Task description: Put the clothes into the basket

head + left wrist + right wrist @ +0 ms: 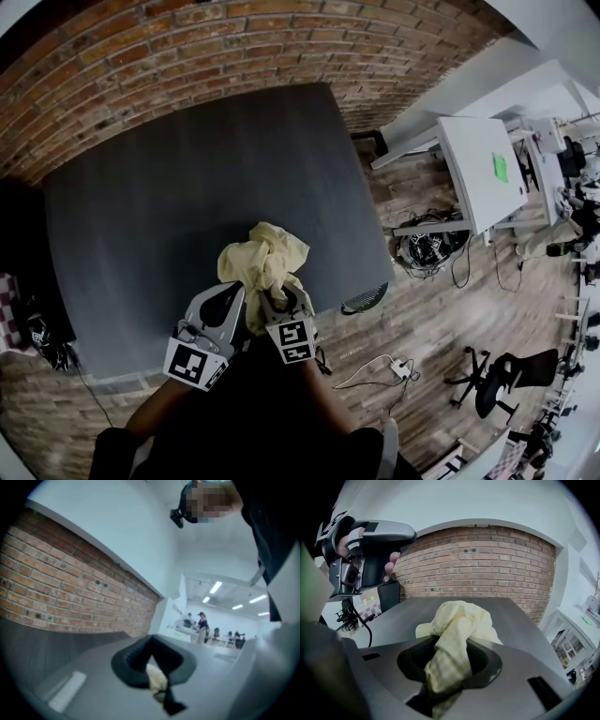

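Over the near edge of the dark grey desk right now: 1 pale yellow cloth, bunched up, hanging clear of the desktop, pinched from below by 2 tools. Not in any basket yet.

Left tool closed on a small corner of the cloth. Seen in left gripper view as a little yellow tuft right at the jaw tips, jaws drawn in tight round it.

Right tool clamped on the thick part. In right gripper view, a twisted rope of fabric running straight thru the jaws, the rest ballooning out above & beyond, desk surface under it.

Tools side by side, v. close, both aimed away from the body toward the brick wall. Up left in right gripper view: the left tool's grey body, fingers wrapped round its handle.

Dark mesh thing poking out at the desk's near right corner, down by the wood floor. Basket or not, can't tell.

Off to the right, well apart: white desk, cable tangle below it, black office chair. Far back in left gripper view, 2 or 3 people under ceiling lights, too small for detail.
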Motion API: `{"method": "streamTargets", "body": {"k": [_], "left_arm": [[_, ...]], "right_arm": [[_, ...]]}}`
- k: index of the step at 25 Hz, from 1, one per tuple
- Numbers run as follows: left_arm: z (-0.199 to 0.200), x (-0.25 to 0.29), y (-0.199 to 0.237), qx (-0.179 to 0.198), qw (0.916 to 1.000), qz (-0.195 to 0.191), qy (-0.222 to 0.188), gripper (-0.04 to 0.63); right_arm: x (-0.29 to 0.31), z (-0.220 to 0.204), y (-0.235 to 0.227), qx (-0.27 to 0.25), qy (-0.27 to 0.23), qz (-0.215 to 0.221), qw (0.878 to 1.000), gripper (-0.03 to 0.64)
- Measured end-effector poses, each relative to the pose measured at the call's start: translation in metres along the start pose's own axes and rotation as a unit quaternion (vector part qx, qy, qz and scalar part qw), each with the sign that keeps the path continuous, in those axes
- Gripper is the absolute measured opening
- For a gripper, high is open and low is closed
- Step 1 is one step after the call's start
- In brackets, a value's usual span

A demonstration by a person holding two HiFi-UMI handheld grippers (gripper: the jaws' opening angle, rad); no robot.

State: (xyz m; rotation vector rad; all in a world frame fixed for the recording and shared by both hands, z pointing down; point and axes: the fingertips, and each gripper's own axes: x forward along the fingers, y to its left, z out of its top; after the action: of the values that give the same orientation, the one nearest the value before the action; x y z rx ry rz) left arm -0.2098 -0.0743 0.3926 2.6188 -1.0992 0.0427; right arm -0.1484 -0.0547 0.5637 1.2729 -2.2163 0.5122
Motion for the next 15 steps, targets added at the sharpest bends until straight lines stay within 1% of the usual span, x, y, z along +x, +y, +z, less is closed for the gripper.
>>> {"method": "streamTargets", "body": {"k": [11, 13, 15], "left_arm": [[0.008, -0.042, -0.011, 0.005, 0.9995, -0.022, -0.022, 0.005], [0.009, -0.052, -0.014, 0.013, 0.9993, -0.024, -0.027, 0.005], [0.006, -0.063, -0.019, 0.027, 0.9989, -0.024, -0.03, 0.005]], "right_arm": [[-0.029, 0.012, 0.031, -0.006, -0.03, -0.03, 0.999, 0.137], [-0.037, 0.013, 0.036, -0.004, -0.037, -0.038, 0.999, 0.137], [-0.046, 0.014, 0.041, 0.001, -0.044, -0.043, 0.998, 0.137]]}}
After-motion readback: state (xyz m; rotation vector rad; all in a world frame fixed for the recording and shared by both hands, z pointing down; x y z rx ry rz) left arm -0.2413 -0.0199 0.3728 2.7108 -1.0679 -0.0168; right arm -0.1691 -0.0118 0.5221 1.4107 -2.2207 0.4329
